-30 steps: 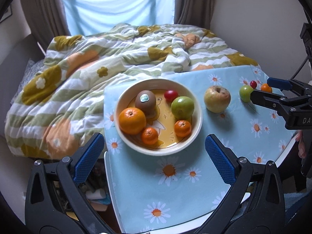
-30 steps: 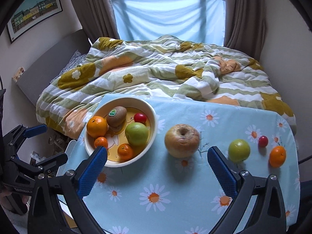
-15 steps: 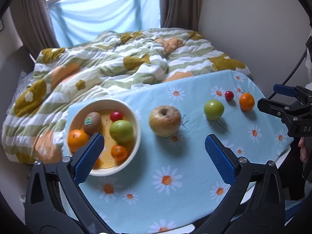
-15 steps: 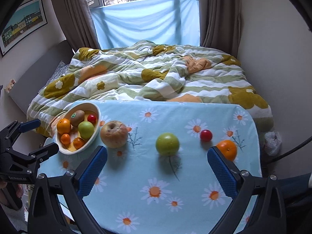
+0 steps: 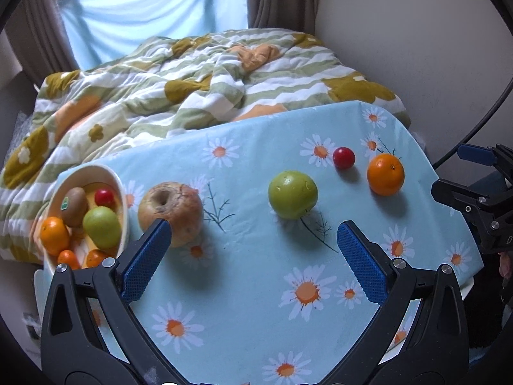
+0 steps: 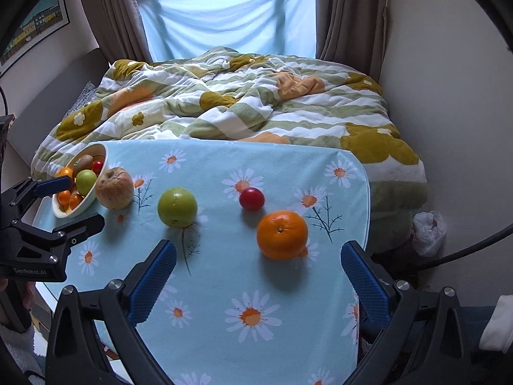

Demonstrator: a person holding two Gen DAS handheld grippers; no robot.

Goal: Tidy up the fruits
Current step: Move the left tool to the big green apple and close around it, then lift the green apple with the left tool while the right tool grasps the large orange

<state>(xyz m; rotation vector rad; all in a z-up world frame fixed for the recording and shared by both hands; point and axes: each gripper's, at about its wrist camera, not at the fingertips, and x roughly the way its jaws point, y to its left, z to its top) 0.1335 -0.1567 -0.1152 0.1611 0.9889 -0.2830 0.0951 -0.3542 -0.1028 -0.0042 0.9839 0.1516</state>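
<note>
A white bowl (image 5: 123, 192) (image 6: 97, 189) at the table's left holds a kiwi, a green apple, a small red fruit and several oranges. Loose on the daisy tablecloth lie a brownish apple (image 5: 171, 211) (image 6: 114, 187), a green apple (image 5: 292, 194) (image 6: 177, 207), a small red fruit (image 5: 343, 158) (image 6: 252, 198) and an orange (image 5: 385, 175) (image 6: 282, 235). My left gripper (image 5: 253, 256) is open and empty above the cloth, in front of the two apples. My right gripper (image 6: 258, 276) is open and empty just in front of the orange.
A bed with a striped flowered quilt (image 6: 243, 109) lies behind the table. A wall (image 5: 416, 32) runs along the right. The table's right edge (image 6: 365, 192) drops to the floor, where a white bag (image 6: 428, 232) lies.
Both grippers have swung to the right across the table. The bowl has slid to the left edge of both views, and the orange now sits close in front of the right gripper.
</note>
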